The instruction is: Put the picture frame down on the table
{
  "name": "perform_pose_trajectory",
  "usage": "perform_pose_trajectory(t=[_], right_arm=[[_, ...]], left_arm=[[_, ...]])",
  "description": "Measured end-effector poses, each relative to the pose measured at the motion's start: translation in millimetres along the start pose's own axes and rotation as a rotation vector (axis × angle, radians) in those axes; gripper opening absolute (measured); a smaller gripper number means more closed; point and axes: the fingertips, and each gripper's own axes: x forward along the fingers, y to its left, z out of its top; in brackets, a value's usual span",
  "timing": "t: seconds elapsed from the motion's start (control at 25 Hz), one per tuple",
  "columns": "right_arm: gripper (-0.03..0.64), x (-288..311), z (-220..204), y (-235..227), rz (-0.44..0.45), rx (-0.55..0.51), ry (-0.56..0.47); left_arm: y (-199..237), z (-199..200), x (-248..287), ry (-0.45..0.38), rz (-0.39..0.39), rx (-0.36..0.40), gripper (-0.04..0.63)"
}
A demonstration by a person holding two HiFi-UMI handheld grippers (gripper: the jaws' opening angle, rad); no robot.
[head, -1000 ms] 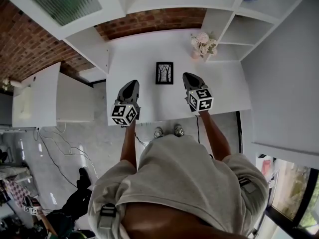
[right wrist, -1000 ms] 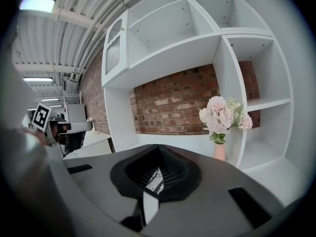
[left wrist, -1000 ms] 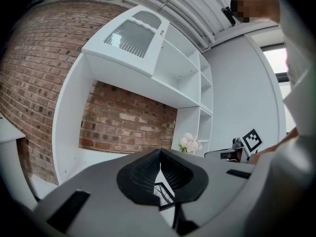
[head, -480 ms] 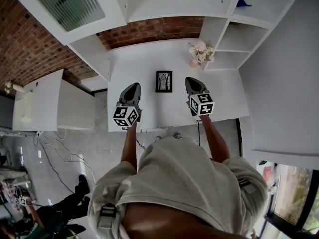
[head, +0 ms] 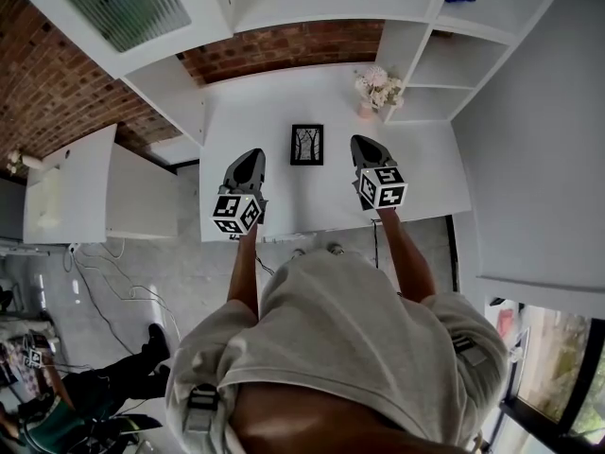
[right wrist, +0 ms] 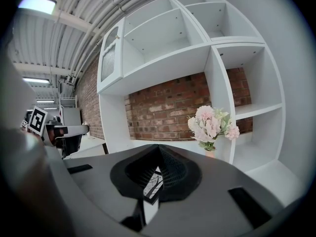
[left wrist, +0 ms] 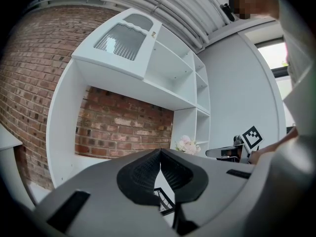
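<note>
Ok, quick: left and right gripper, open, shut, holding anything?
Left gripper: shut, holding nothing.
Right gripper: shut, holding nothing.

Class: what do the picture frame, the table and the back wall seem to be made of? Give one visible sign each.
Picture frame: dark, plain moulding, wood or plastic; too small to tell.
Table: smooth white board, probably painted or laminated.
Back wall: red brick, pale mortar joints visible.

I stand at a white table (head: 255,112) with built-in shelves (right wrist: 187,28), a brick wall (head: 284,41) and a vase of flowers (head: 378,85): a home-style study set, with cables (head: 104,291) trailing over a grey floor (head: 189,272).
</note>
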Motion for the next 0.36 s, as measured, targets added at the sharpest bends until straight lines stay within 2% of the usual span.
perform_pose_trajectory(t=[0.36], right_arm=[[0.023, -5.3, -3.1, -4.4, 0.000, -0.006, 0.011]], left_arm=[[-5.6, -1.9, -1.3, 0.007, 0.006, -0.001, 0.017]])
